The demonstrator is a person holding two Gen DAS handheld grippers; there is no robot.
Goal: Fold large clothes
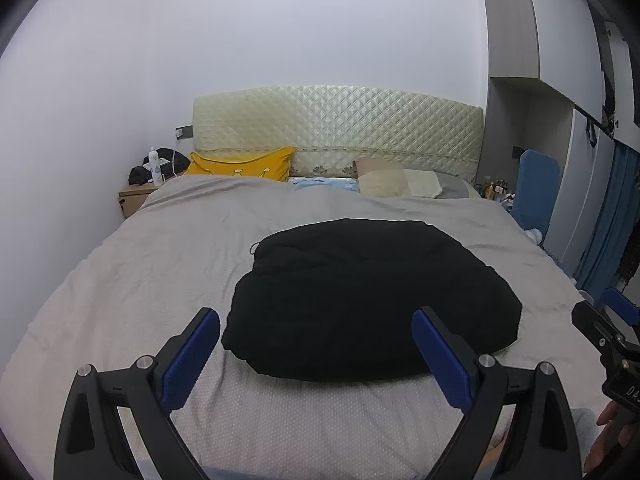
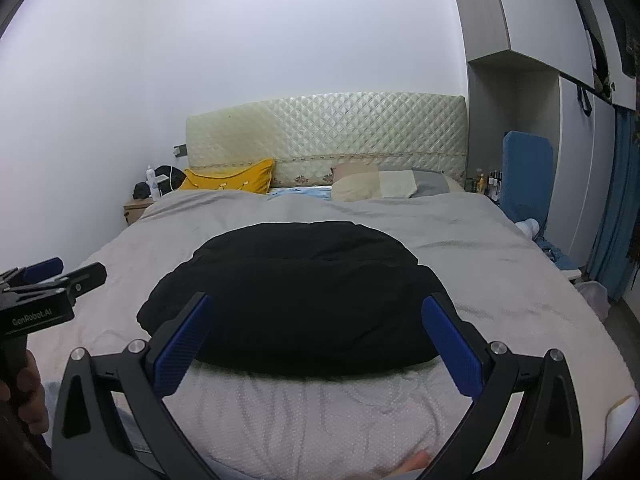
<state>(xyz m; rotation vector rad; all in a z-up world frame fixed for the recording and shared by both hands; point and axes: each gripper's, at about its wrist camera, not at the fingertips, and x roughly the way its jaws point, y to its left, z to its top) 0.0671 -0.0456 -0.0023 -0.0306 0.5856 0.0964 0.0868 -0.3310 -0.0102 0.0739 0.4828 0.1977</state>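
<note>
A black garment (image 1: 368, 300) lies in a folded, rounded bundle on the grey bed cover (image 1: 140, 272); it also shows in the right wrist view (image 2: 300, 304). My left gripper (image 1: 316, 320) is open and empty, held above the bundle's near edge without touching it. My right gripper (image 2: 316, 304) is open and empty, also above the near edge. The right gripper shows at the right edge of the left wrist view (image 1: 608, 320). The left gripper shows at the left edge of the right wrist view (image 2: 60, 272).
A quilted cream headboard (image 1: 336, 132) stands at the far end with a yellow pillow (image 1: 240, 164) and beige pillows (image 1: 396, 182). A wooden nightstand (image 1: 134, 198) with a bottle is far left. A blue board (image 1: 536, 188) and wardrobe are on the right.
</note>
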